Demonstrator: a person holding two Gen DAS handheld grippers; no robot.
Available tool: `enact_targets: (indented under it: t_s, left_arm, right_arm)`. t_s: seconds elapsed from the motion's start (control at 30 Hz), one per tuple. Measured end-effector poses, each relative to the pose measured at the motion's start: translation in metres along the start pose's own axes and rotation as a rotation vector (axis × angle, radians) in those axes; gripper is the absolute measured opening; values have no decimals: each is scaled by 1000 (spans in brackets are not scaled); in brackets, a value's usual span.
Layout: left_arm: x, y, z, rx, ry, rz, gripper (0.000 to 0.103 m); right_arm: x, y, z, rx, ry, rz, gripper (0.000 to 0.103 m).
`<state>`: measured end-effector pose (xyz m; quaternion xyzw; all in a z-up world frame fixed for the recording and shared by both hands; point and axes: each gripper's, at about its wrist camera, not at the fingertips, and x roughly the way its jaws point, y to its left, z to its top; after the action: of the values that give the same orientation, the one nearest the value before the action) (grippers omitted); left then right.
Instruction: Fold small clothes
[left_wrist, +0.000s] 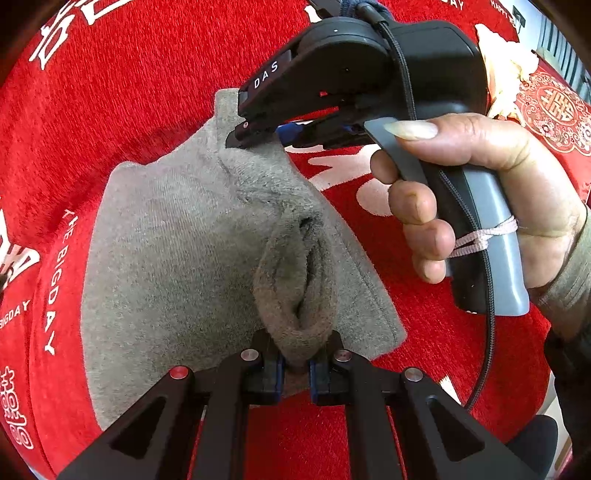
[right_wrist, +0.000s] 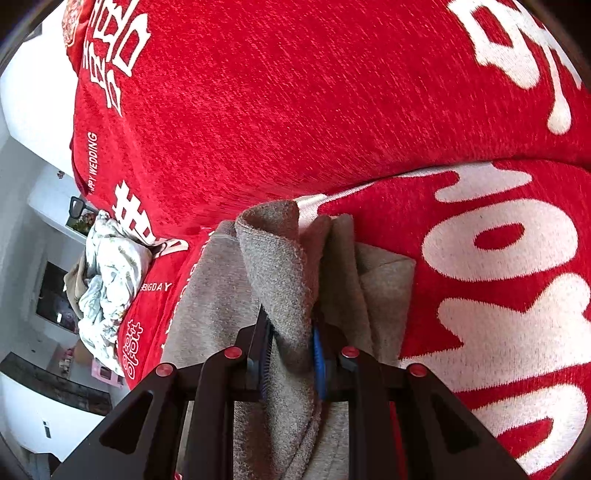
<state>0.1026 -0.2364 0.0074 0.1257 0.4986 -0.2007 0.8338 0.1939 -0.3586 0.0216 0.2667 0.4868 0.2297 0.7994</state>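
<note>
Red chenille cover (left_wrist: 155, 110) bears a grey knit garment (left_wrist: 177, 236); left gripper (left_wrist: 296, 363) and right gripper (right_wrist: 291, 350) each clench its near edge.

Bright daylight, both wrist views sharp at centre.
Strong fisheye curvature with dark vignetted corners; soft shadows beneath the grey cloth (left_wrist: 177, 236); white lettering slightly overexposed, room background hazy.

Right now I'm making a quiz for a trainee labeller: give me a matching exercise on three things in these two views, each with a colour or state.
Things:
1. left gripper
2. red cover
3. crumpled floral cloth

States:
A. white lettering woven in
B. lying at the cover's edge
C. shut on the grey garment

Pairs: 1-C, 2-A, 3-B
</note>
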Motion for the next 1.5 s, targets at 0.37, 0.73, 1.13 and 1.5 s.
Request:
enact_targets:
  t_s: [0.37, 0.73, 1.13, 1.5]
  left_arm:
    - [2, 7, 1, -24, 3, -34, 10]
    - [15, 15, 2, -41, 19, -65, 10]
    - [-5, 24, -1, -112, -47, -123, 92]
    - [-49, 70, -10, -148, -91, -194, 92]
  right_arm:
    - [-4, 1, 2, 4, -16, 6, 21]
    - [-9, -20, -6, 48, -26, -22, 11]
    - [-39, 15, -13, -18, -81, -160, 75]
    - [-51, 63, -15, -110, -114, -49, 77]
